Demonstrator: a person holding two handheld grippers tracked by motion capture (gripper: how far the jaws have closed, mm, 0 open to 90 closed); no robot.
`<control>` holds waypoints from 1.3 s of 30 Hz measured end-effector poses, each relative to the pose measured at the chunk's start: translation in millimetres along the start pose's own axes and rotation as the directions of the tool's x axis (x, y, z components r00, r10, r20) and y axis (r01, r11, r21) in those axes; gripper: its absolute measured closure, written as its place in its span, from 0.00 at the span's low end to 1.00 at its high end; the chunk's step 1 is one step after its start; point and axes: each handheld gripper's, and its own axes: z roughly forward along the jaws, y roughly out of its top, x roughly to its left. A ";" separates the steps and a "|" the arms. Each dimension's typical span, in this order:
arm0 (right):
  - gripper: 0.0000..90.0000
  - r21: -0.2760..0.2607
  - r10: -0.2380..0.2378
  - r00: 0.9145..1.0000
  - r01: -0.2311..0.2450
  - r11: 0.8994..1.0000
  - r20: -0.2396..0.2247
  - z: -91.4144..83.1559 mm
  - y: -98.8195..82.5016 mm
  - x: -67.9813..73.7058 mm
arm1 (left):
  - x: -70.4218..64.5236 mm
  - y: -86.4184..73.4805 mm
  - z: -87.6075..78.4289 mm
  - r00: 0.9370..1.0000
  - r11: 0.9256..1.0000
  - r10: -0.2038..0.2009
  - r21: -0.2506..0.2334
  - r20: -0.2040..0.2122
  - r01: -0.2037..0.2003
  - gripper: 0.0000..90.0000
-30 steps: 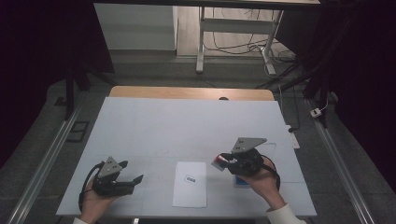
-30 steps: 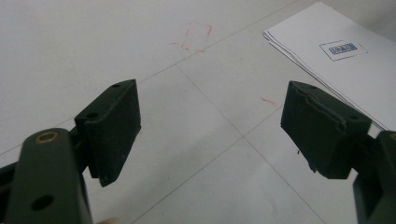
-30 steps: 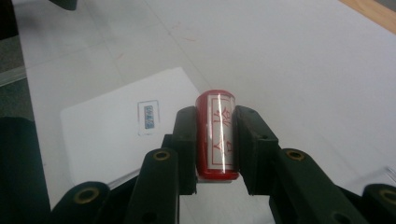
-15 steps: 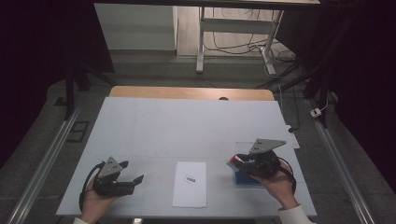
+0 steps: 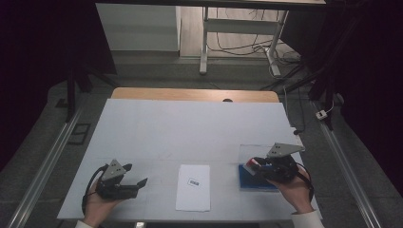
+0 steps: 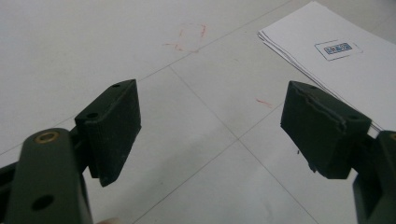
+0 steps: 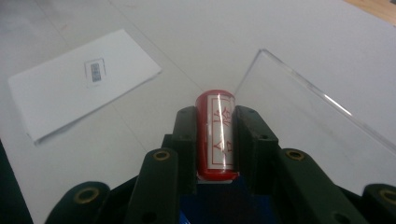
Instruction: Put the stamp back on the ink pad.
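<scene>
The right gripper (image 7: 214, 140) clamps a red stamp (image 7: 215, 133) over the blue ink pad (image 5: 256, 179), right of the paper (image 5: 193, 187); left gripper (image 6: 212, 135) waits wide on the desk (image 5: 190, 128); next, likely inking, needs a straight press down.

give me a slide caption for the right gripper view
Right gripper clamps a red cylindrical stamp near a white paper stack.

A glossy red cylindrical stamp (image 7: 215, 135) bearing a white label with red characters sits above a deep blue flat pad (image 5: 256, 180), near plain white paper sheets (image 5: 193, 187) with a small dark-printed mark.
</scene>
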 end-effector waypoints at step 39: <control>0.46 0.033 0.039 0.998 -0.041 0.999 0.050 7.2 -25.4 -7.3 | 0.8 -0.8 2.1 1.000 1.000 0.000 0.006 0.008 0.000 0.22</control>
